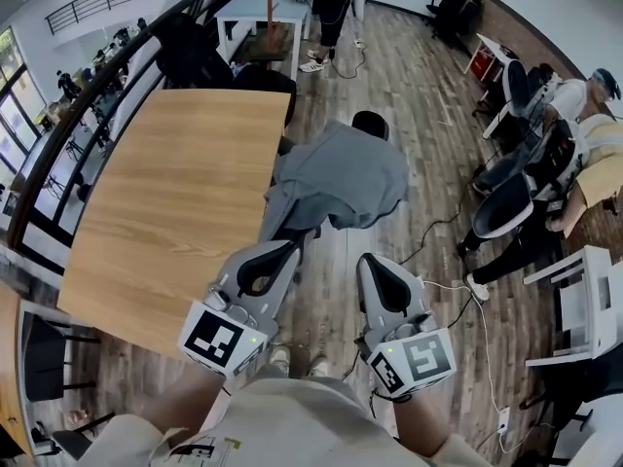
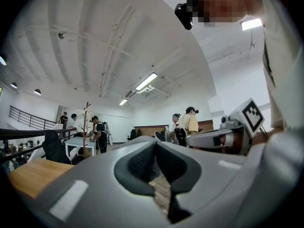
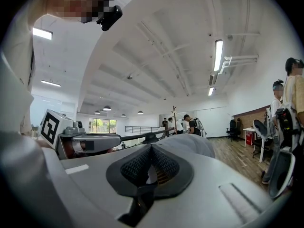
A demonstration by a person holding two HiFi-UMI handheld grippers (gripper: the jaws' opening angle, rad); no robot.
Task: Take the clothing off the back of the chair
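Note:
A grey garment (image 1: 341, 178) hangs over the back of a dark chair (image 1: 371, 124) beside the wooden table. My left gripper (image 1: 295, 248) points at the garment's lower hanging edge, jaws shut with nothing between them; I cannot tell if it touches the cloth. To its right my right gripper (image 1: 369, 260) stays a little short of the garment, shut and empty too. In the right gripper view the garment (image 3: 190, 144) is a grey mound just beyond the closed jaws (image 3: 152, 148). In the left gripper view the closed jaws (image 2: 154, 146) hide most of what lies ahead.
A large wooden table (image 1: 175, 202) runs along the left, with a black chair (image 1: 195, 52) at its far end. A white table (image 1: 258, 13) and a person stand further back. People on office chairs (image 1: 511, 197) sit at the right. A white cable (image 1: 458, 290) lies on the floor.

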